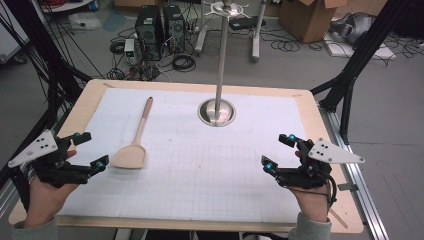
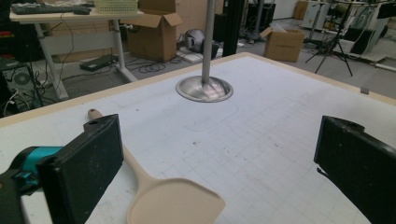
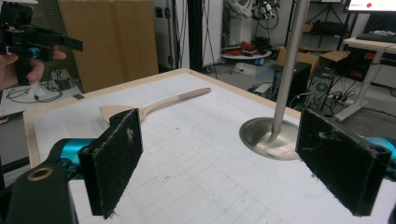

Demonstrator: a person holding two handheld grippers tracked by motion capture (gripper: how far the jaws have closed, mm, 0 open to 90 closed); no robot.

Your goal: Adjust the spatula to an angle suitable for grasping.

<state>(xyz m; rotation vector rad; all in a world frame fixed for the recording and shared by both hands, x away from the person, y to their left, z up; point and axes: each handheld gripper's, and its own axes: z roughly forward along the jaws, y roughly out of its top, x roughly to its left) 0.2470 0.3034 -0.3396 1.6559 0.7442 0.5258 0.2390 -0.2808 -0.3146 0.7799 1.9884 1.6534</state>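
Left tool [image 1: 92, 150] spread wide, empty, just beside spatula [image 1: 134, 141]; right tool [image 1: 280, 152] likewise released, well apart from spatula. Best straddling handle squarely before clenching, judging by layout.

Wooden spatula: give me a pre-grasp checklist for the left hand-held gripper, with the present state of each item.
1. Left hand-held gripper open: ok, jaws stand wide apart with nothing between them.
2. Wooden spatula lying flat on the white grid mat: ok.
3. Spatula free of other things: ok, the metal stand base sits well apart from it.
4. Left hand-held gripper close to the blade: ok, it is just beside it, not touching.
5. Right hand-held gripper out of the way: ok, open, at the mat's far right.
6. Jaws lined up across the handle: cannot tell.
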